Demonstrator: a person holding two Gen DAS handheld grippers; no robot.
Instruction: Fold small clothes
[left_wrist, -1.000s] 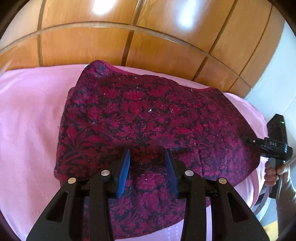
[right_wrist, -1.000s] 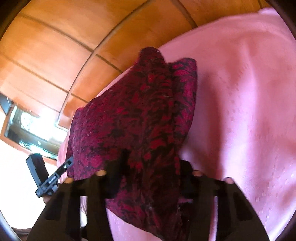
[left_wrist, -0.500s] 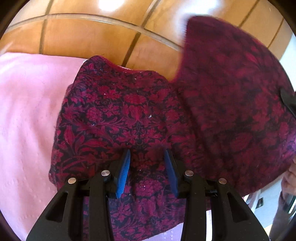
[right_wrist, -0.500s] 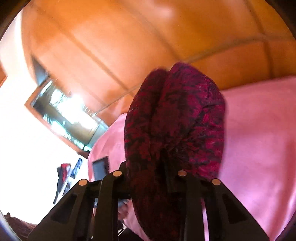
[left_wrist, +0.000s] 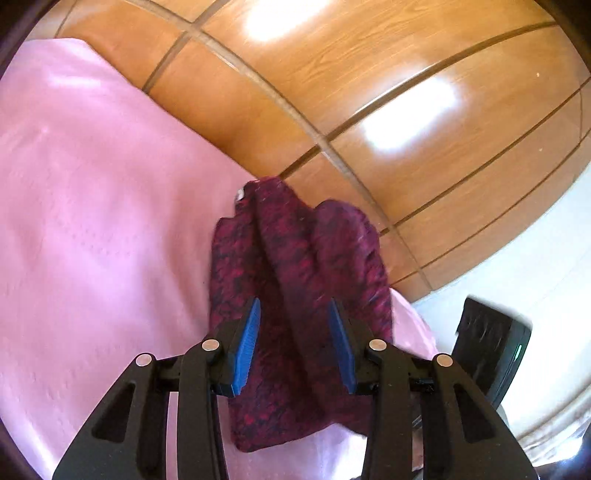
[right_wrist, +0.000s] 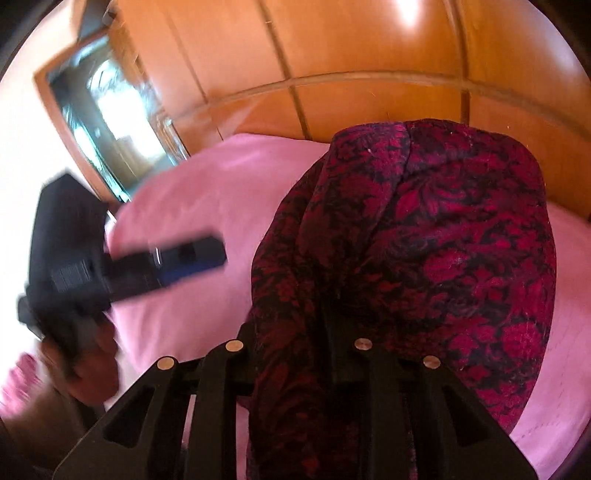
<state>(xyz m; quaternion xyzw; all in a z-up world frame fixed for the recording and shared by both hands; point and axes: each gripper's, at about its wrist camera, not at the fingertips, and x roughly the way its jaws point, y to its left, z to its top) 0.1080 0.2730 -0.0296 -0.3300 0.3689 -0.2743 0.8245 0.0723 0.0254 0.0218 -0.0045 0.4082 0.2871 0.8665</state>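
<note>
The right gripper (right_wrist: 295, 369) is clenched on the garment (right_wrist: 424, 240), draped over it at 12 o'clock above the pink sheet (right_wrist: 207, 184). The left gripper (left_wrist: 293, 343) stands released, jaws apart. Lower the fold squarely (edges aligned), then smooth.

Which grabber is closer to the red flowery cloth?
Right. The right gripper is buried in the red floral garment, apparently clamping it. The left gripper hovers open, the cloth showing between its blue pads; contact cannot be told.
</note>
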